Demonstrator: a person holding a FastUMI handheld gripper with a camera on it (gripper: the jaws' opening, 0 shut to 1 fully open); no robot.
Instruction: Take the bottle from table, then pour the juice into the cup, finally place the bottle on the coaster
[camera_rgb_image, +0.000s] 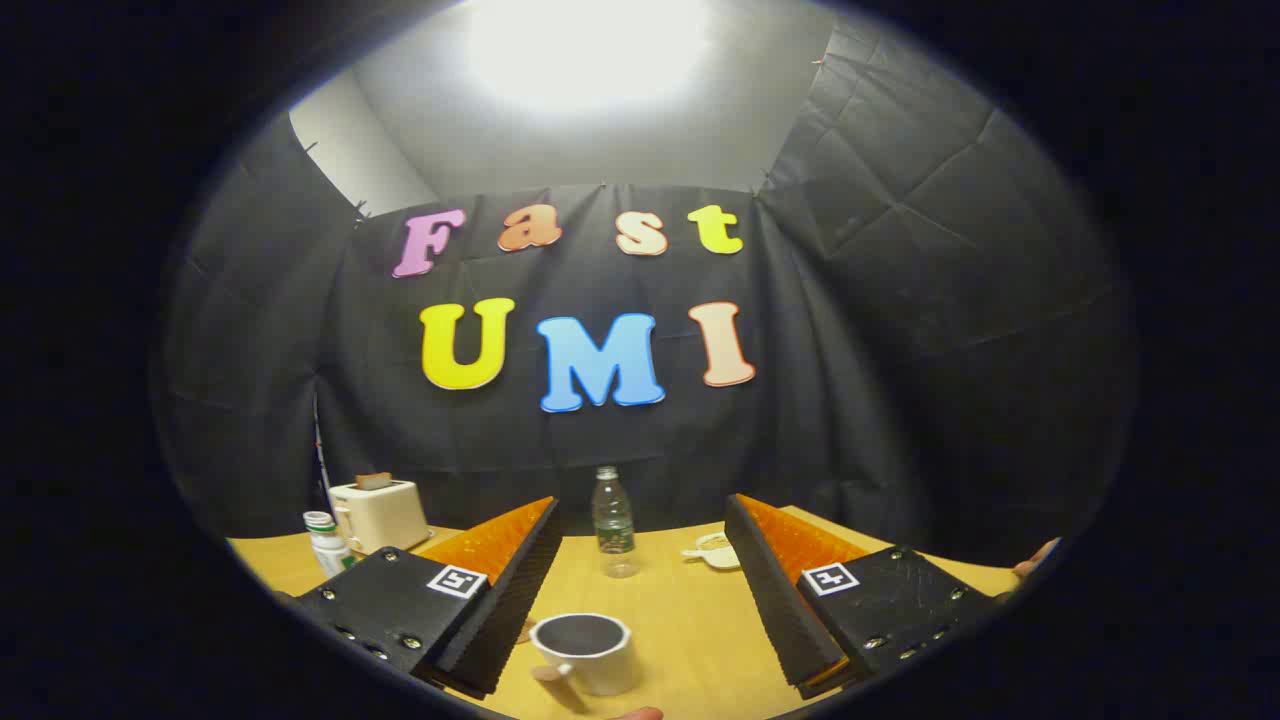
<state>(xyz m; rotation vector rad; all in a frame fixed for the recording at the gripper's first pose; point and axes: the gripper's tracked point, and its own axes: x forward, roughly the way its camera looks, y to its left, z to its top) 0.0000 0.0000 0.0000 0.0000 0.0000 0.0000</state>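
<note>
A clear plastic bottle (612, 522) stands upright on the wooden table (690, 620), beyond my fingers and roughly midway between them. A white cup (585, 650) with a dark inside sits close in, between the fingers and nearer the left one; its handle points toward me. A brown coaster edge (524, 632) peeks out beside the left finger, left of the cup. My gripper (643, 515) is open, its fingers spread wide, holding nothing.
A cream toaster (378, 514) with a slice in it stands at the back left. A small white bottle with a green cap (327, 543) is in front of it. A white dish (715, 551) lies right of the bottle. Part of a hand (1036, 559) shows at the table's right edge.
</note>
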